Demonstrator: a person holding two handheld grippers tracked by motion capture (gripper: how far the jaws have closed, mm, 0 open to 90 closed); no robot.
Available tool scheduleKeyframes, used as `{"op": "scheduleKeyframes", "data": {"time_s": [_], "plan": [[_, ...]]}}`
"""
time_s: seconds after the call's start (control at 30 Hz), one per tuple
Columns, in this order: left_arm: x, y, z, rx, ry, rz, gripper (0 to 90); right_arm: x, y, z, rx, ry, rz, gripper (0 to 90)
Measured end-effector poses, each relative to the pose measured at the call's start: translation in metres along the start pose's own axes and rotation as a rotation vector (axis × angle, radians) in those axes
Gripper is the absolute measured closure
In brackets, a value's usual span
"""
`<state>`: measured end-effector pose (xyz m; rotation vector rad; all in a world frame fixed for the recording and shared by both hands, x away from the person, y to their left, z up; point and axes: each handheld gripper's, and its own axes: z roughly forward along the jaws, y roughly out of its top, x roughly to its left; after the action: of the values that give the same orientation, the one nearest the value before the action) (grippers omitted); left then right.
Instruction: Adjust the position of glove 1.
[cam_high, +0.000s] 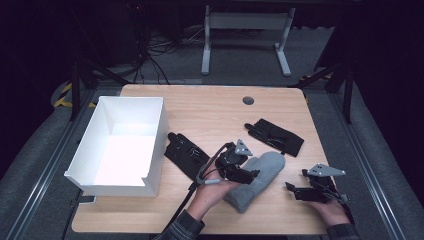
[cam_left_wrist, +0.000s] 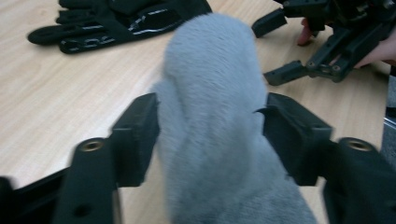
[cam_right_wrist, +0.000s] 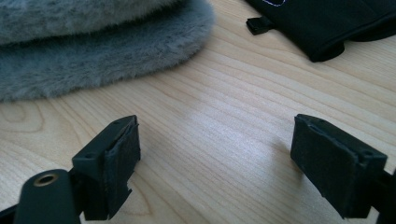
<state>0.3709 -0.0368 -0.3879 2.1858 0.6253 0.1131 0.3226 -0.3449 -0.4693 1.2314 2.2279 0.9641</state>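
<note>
A wooden table (cam_high: 210, 112) seen from above, with a white box (cam_high: 120, 145) open at the top on its left side. One black glove (cam_high: 186, 154) lies just right of the box, and a second black glove (cam_high: 275, 136) lies farther back on the right. Between them, near the front edge, rests a grey mitten (cam_high: 261, 176), the thing being handled.

The mitten lies flat, its long axis running from the front edge diagonally away and to the right, with the rounded tip at the far end. The left gripper (cam_high: 245, 172) is right over its near half, pointing along that axis. In the left gripper view the mitten (cam_left_wrist: 219, 116) runs straight up the middle between the two black jaws, which stand spread on either side of the fur; the left one brushes it, the right one has a thin gap, and neither pinches it. So the grip looks released, with the mitten resting on the table rather than held. The left hand (cam_high: 212, 192) reaches in from the front with the forearm angled right.

The right gripper (cam_high: 300, 192) rests low on the table just right of the mitten, clearly apart from it, jaws spread wide over bare wood and holding nothing. The left hand is much the nearer, so any re-grasp would probably fall to it.
</note>
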Motion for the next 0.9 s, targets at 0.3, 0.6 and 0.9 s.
{"op": "scheduleKeyframes", "data": {"time_s": [0.3, 0.6, 0.9], "plan": [[0.018, 0.002, 0.019, 0.042, -0.049, -0.02, 17.5, 0.001, 0.0, 0.0, 0.0, -0.005, 0.002, 16.1], [0.015, -0.006, 0.047, 0.105, -0.067, -0.038, 16.2, 0.001, 0.0, 0.0, 0.0, -0.004, 0.003, 16.1], [0.01, -0.015, 0.064, 0.176, -0.059, -0.037, 14.6, 0.001, 0.0, 0.0, 0.0, -0.003, 0.002, 16.1]]}}
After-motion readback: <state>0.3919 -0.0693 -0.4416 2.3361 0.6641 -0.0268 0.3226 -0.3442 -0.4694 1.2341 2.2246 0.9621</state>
